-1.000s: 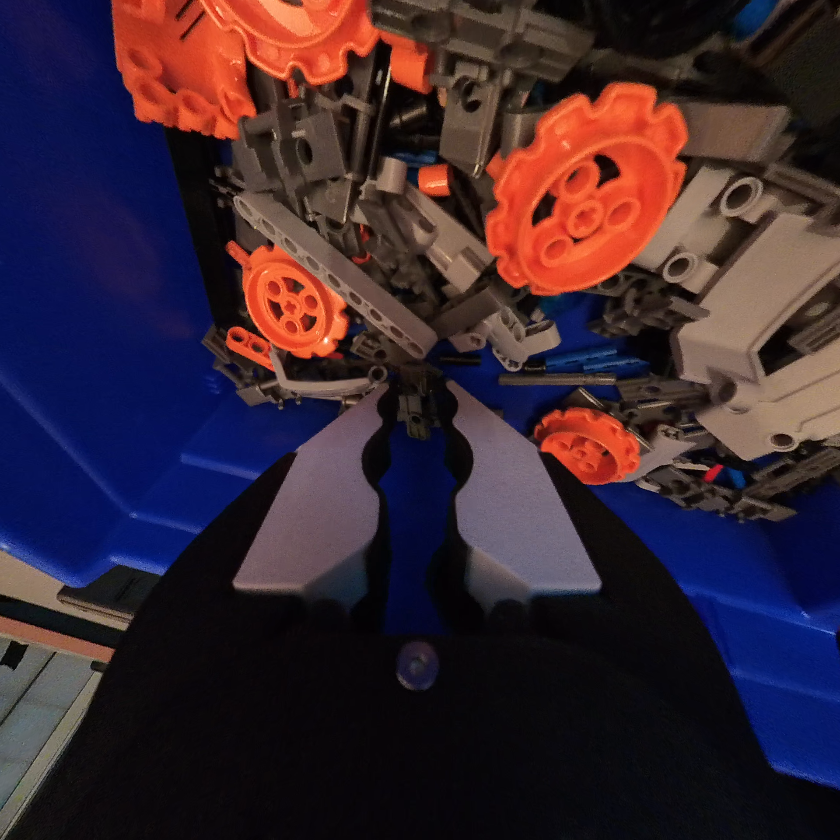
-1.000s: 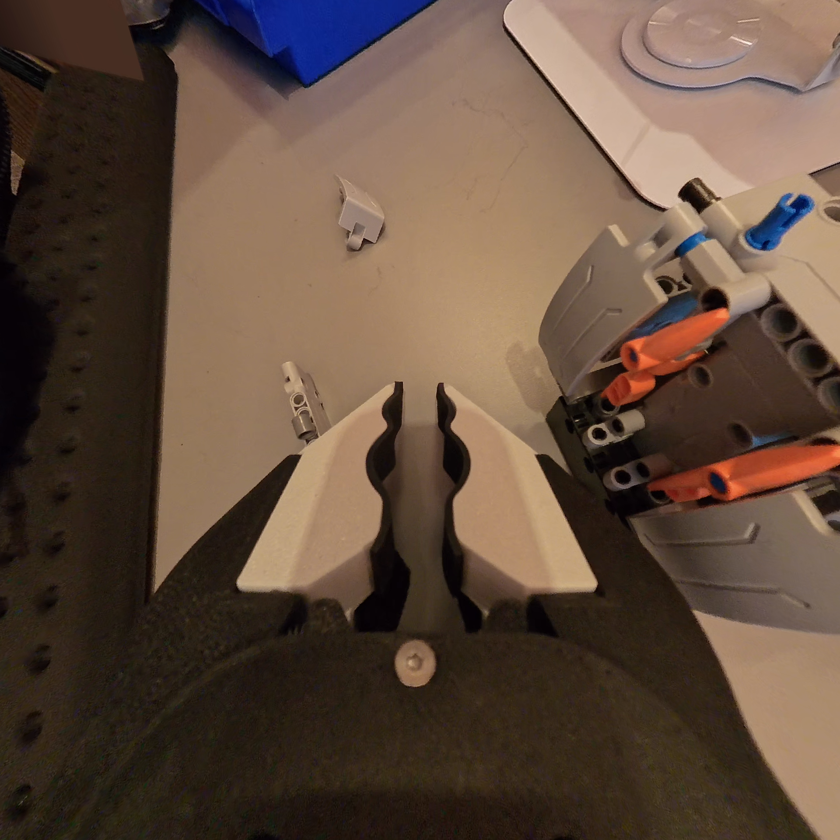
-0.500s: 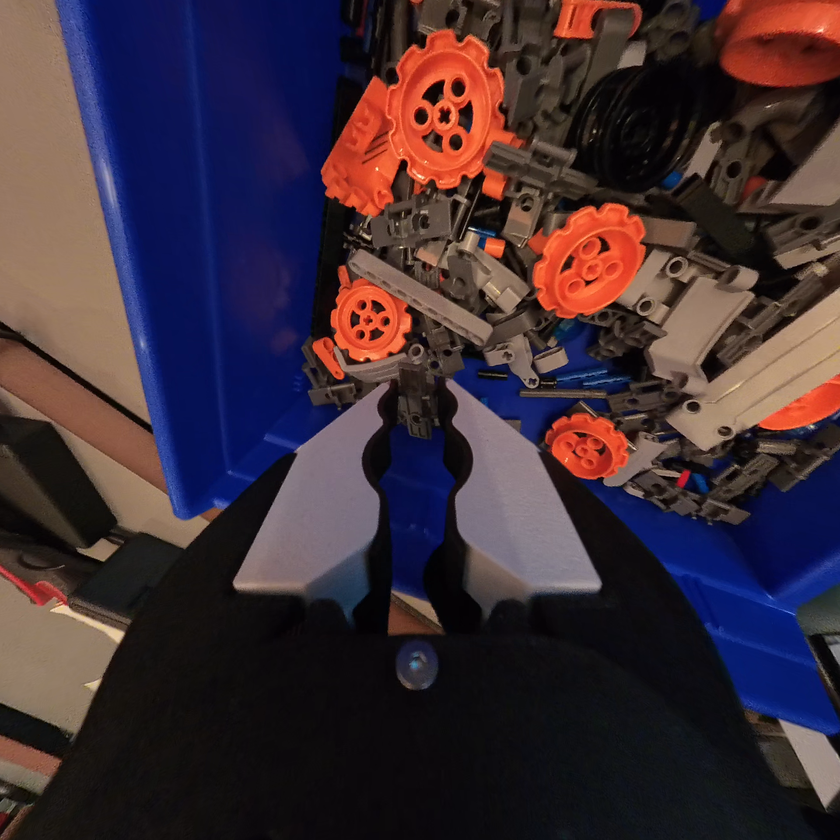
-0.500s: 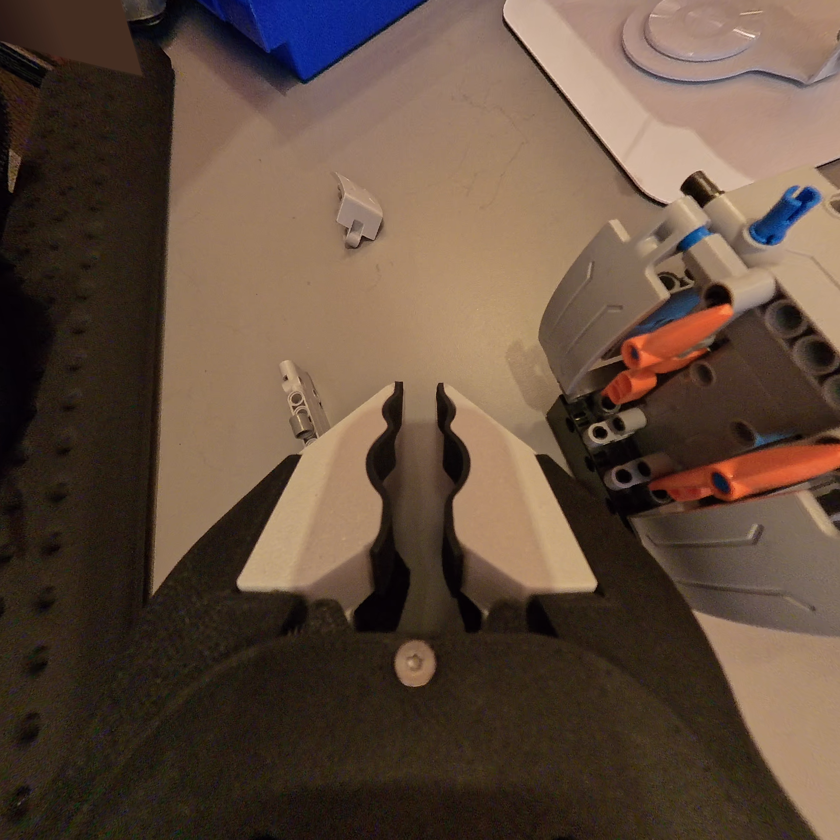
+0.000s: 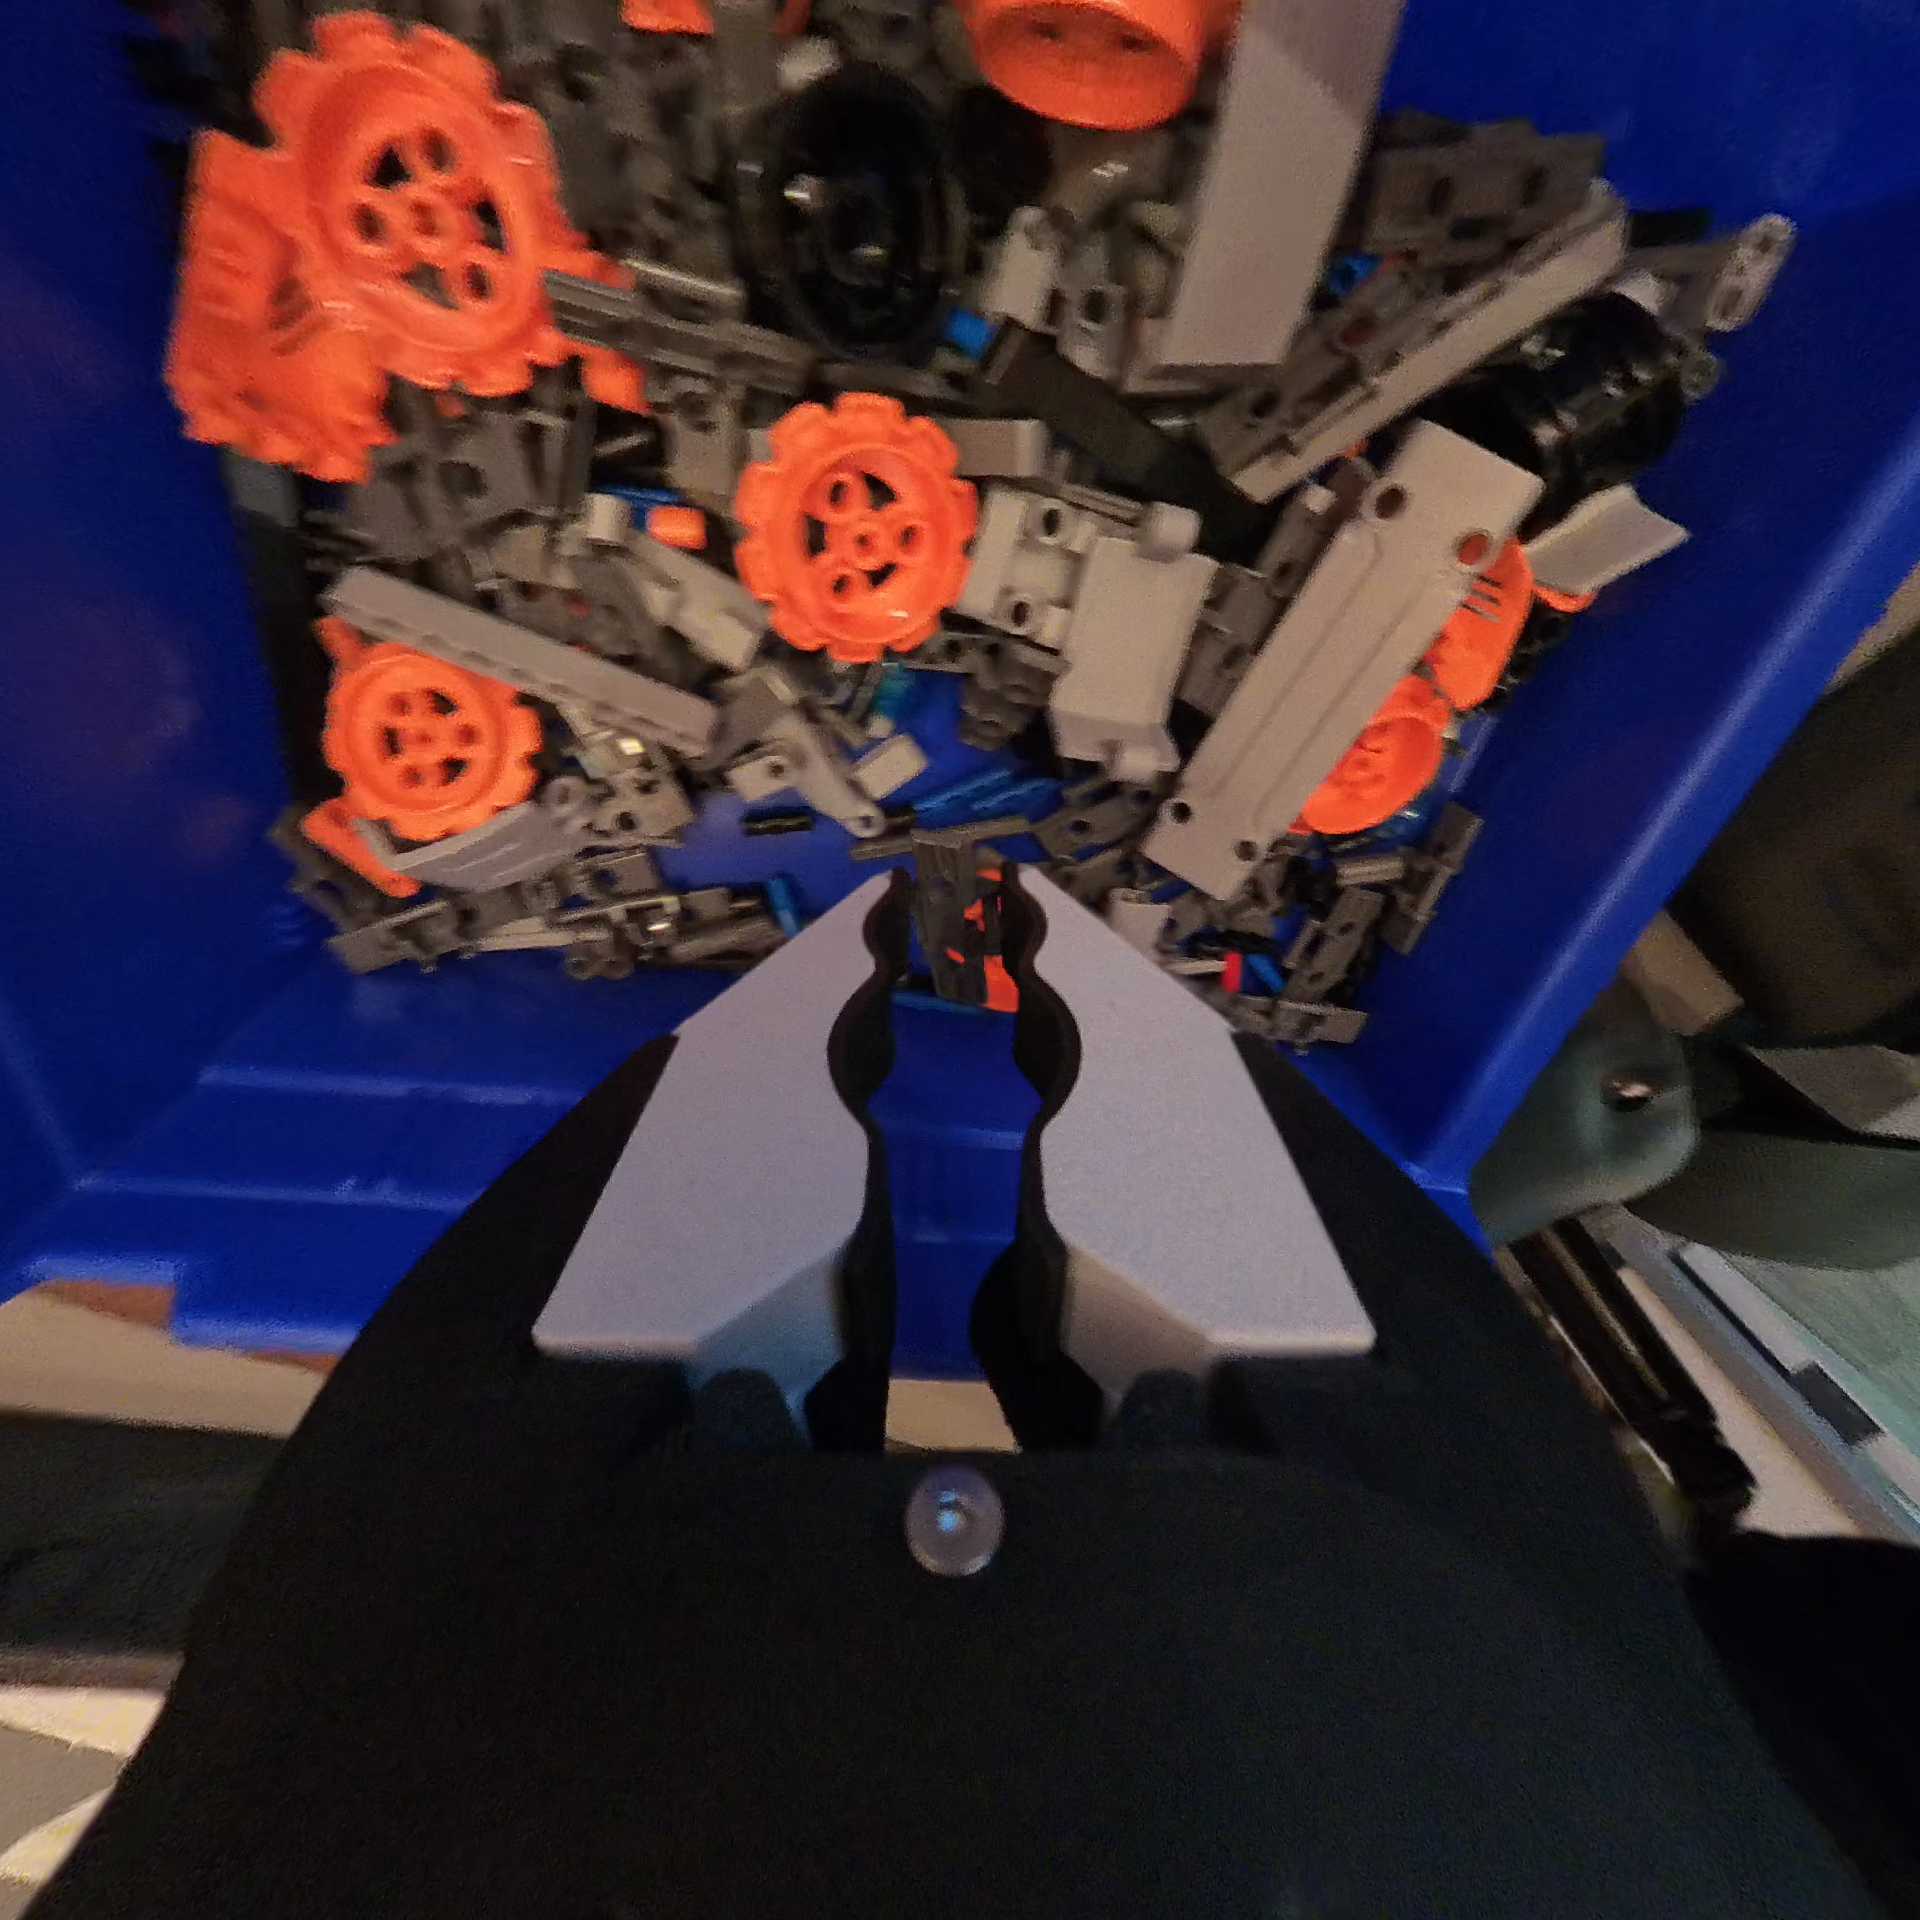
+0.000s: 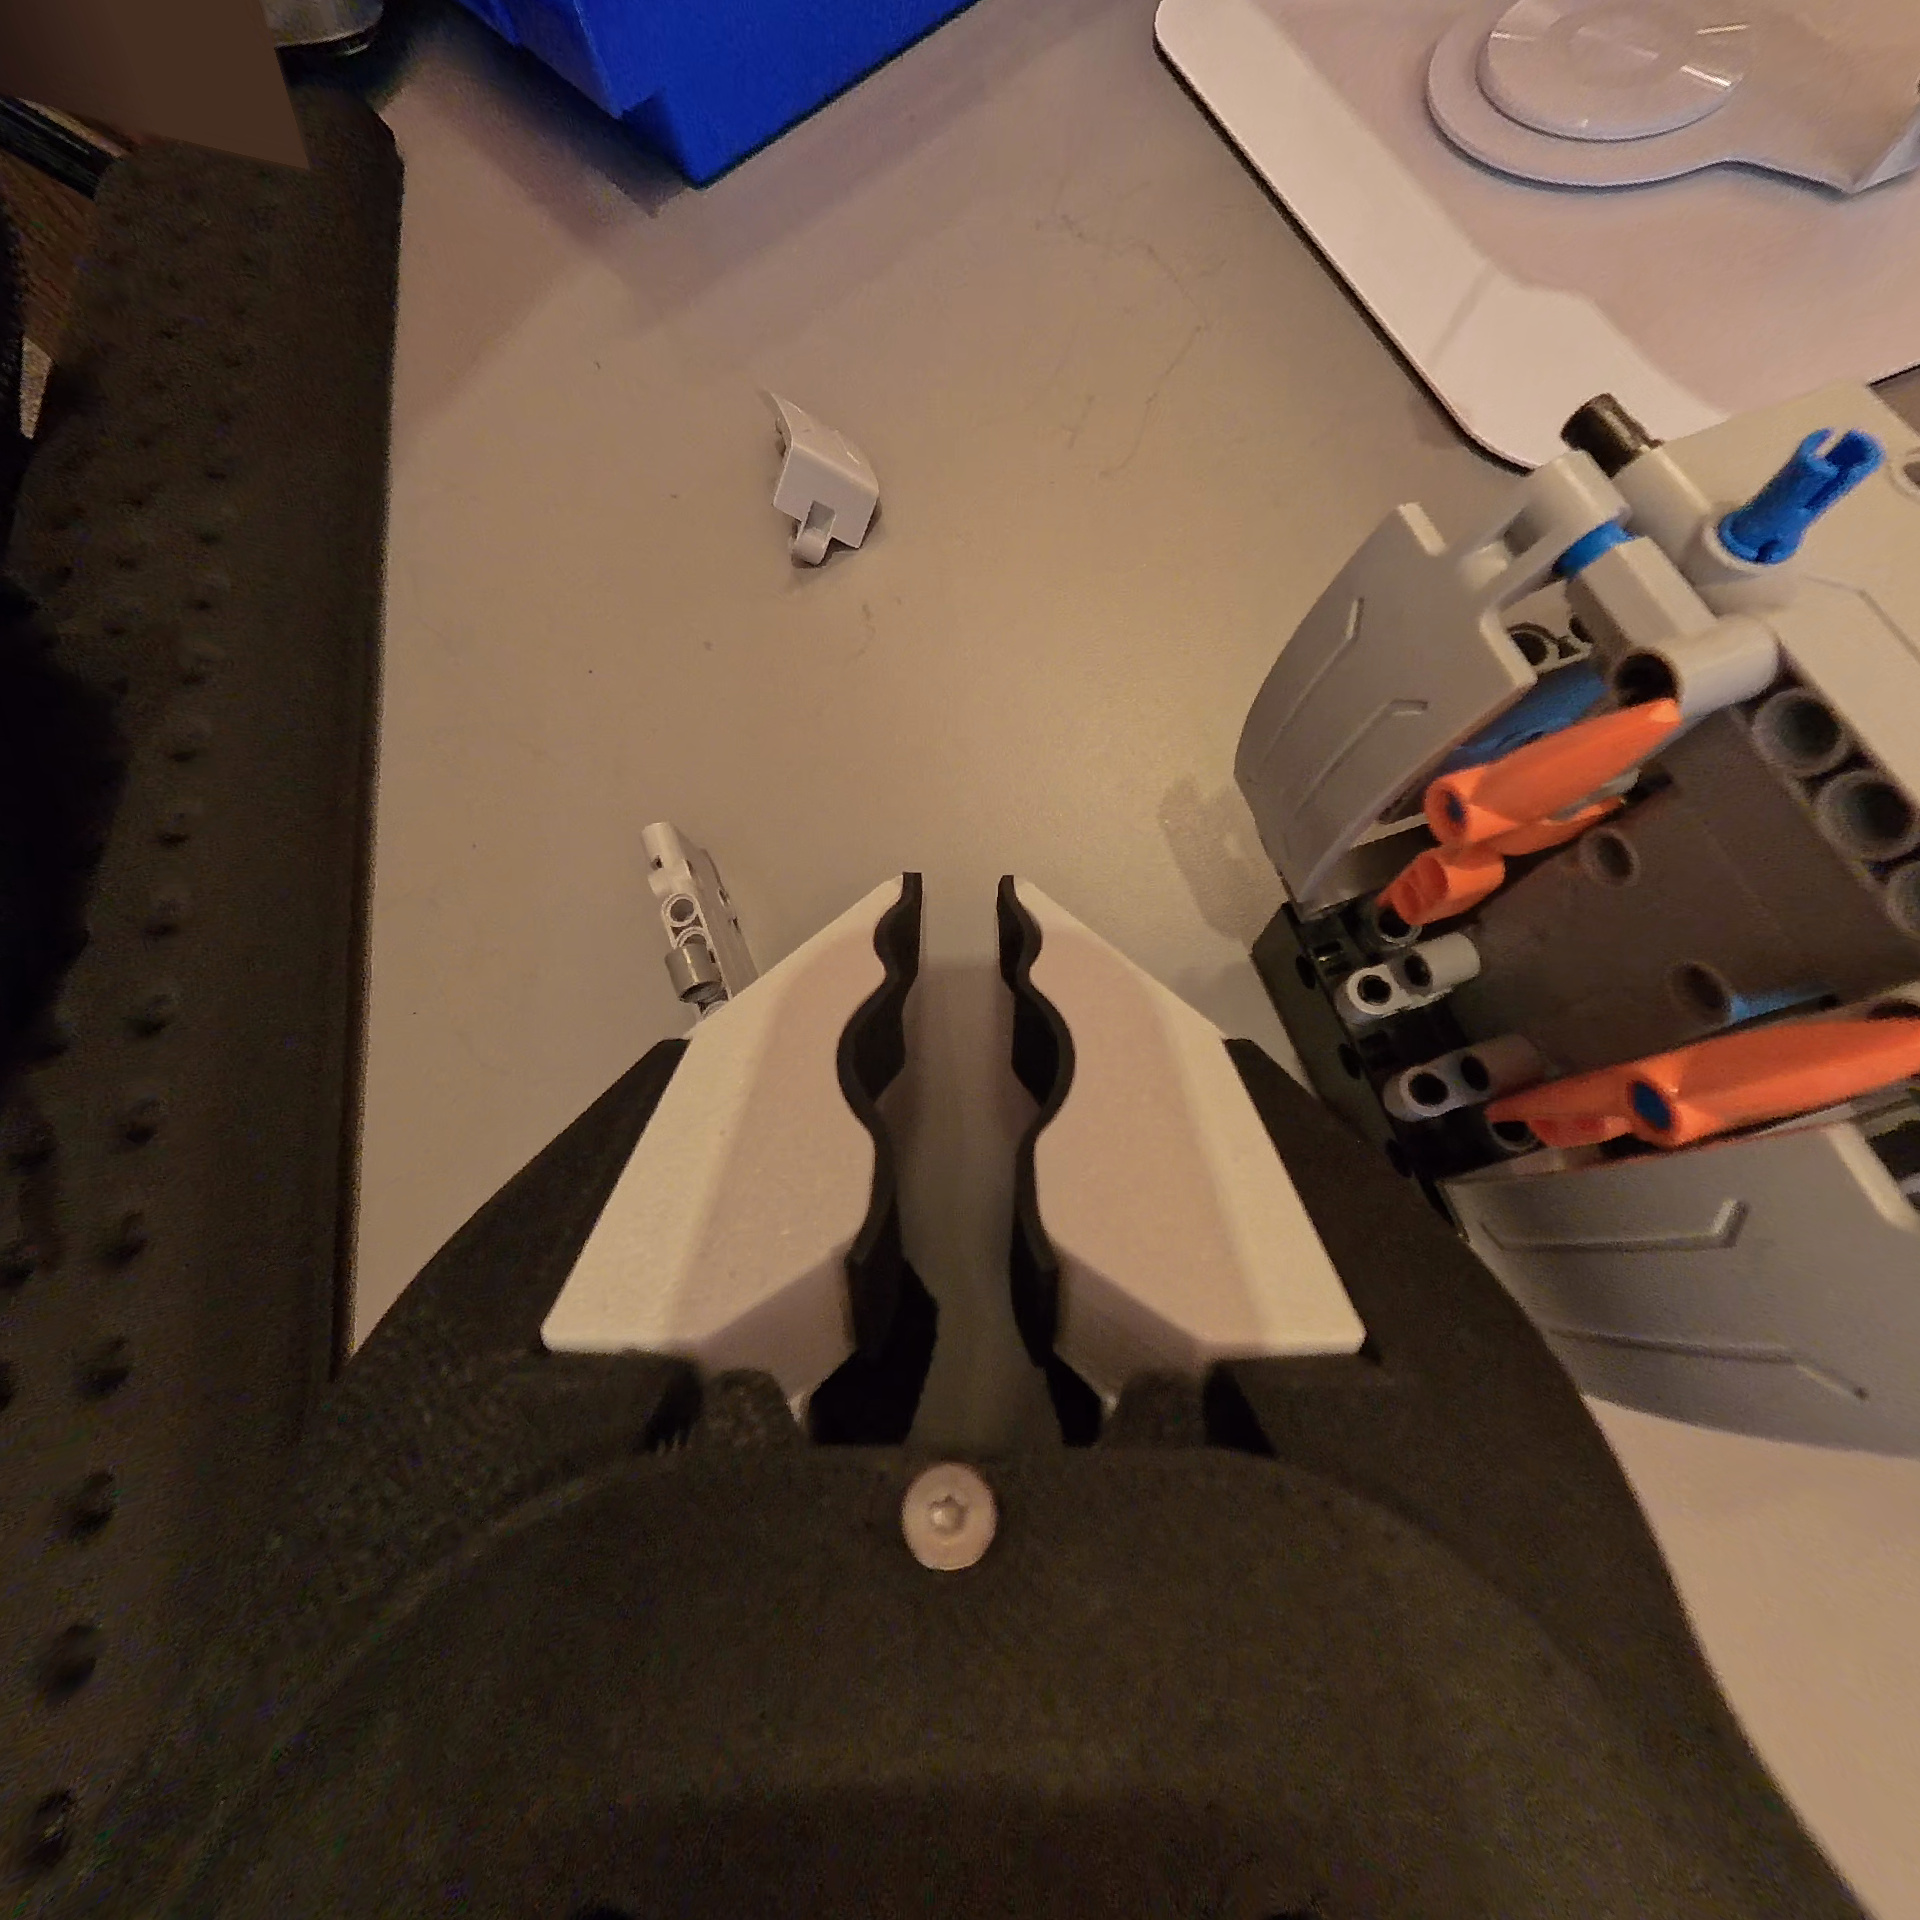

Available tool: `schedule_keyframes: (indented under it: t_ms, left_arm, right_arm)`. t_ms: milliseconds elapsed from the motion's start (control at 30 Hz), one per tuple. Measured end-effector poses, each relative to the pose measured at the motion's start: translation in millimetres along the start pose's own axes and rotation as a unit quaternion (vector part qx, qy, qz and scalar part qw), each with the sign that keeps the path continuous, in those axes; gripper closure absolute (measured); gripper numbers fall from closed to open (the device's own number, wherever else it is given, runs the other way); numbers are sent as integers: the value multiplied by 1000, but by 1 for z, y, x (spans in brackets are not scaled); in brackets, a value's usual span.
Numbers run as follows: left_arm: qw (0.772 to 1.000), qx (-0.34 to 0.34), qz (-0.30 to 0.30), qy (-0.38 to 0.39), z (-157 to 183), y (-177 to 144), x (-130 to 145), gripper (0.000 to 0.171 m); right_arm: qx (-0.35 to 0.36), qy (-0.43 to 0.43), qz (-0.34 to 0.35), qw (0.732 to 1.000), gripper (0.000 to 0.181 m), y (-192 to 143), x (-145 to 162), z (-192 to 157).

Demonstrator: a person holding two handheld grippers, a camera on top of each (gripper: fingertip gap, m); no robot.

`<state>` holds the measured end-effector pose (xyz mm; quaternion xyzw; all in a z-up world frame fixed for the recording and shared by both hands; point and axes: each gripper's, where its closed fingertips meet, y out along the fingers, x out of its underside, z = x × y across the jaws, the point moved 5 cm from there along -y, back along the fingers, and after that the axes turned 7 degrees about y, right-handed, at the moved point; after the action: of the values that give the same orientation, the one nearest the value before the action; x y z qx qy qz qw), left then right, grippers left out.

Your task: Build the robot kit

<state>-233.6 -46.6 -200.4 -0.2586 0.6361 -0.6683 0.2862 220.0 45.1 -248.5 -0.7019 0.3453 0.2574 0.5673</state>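
Two tongs: both are showing, one per wrist view.
Left tongs [image 5: 951, 894]: these are hanging over the blue bin [image 5: 135, 644], their jaws narrow and clamping a small dark grey connector piece [image 5: 954, 914] at the tips.
Connector piece: it is standing roughly upright between the tips, clear of the heap below as far as the blurred view is showing.
Bin contents: a jumble of grey beams, panels and pins is lying across the bin floor, with several orange toothed wheels, one in the middle [image 5: 854, 528] and one at the lower left [image 5: 424, 736], and a black tyre [image 5: 847, 234] farther back.
Right tongs [image 6: 958, 899]: these are hovering just above the grey bench [image 6: 987, 436], jaws narrow with a gap between them, gripping nothing.
Nearest to the right tongs: a small pale grey pin piece [image 6: 691, 920] is lying just beside the left finger, not touching it as far as I can tell.
Other loose part: a light grey angled block [image 6: 821, 483] is lying farther ahead on the bench, well apart from the tongs.
Built model [image 6: 1621, 935]: a grey and black assembly with orange and blue pins is sitting to the right of the tongs, near but apart.
Surroundings: a white board [image 6: 1382, 239] is lying at the far right, a blue bin corner [image 6: 717, 73] at the far edge, and a black studded foam block [image 6: 187, 831] is running along the left.
Obstruction: nothing is standing between either pair of tongs and the parts nearest it.
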Motion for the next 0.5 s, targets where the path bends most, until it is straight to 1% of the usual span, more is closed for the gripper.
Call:
schedule_keyframes:
  t_ms: [167,233,300,367,500]
  left_arm:
    - [999,41,-2,23,26,13,-5,157]
    - [998,55,0,29,33,16,-7,155]
    - [997,74,-2,32,41,19,-7,148]
    - [997,69,-14,37,45,22,-6,146]
    - [997,67,6,40,49,17,-7,144]
  right_arm:
    - [-1,0,-4,1000,168,1,1,0]
    - [-2,1,-2,1000,168,1,1,0]
    - [-2,2,-1,1000,169,0,0,0]
    - [-4,0,-1,1000,168,1,0,-1]
    - [-5,-2,1,1000,168,0,-1,-2]
